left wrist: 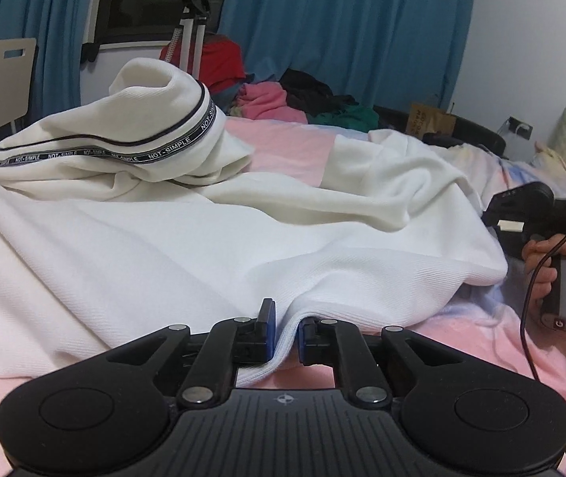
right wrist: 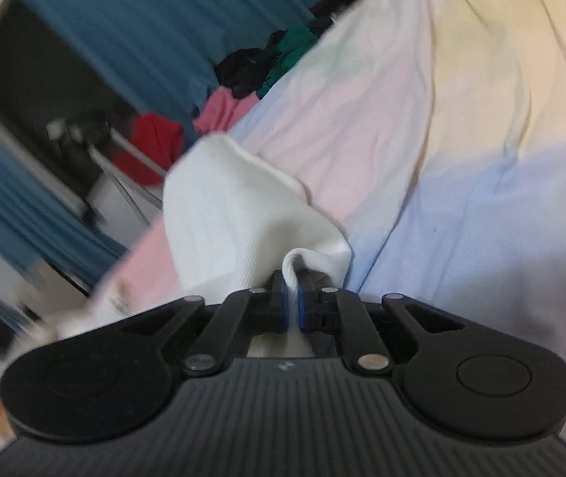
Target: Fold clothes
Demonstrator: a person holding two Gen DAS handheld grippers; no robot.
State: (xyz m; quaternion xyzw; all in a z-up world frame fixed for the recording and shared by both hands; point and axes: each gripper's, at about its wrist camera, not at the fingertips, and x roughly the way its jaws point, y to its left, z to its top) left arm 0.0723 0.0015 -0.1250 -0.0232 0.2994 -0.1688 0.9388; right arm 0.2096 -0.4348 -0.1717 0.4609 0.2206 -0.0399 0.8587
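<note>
White garment hem pinched in left tongs, corner in right tongs; bare pastel bedsheet beyond.

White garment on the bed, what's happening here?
A person is folding a white garment spread over a pastel bedsheet, with a handheld gripper in each hand. The left gripper is shut on the ribbed hem at the near edge. The right gripper is shut on another bit of white ribbed fabric, its view blurred. A sleeve with a black lettered stripe lies bunched on top. A pile of other clothes sits at the far end, by blue curtains.
</note>
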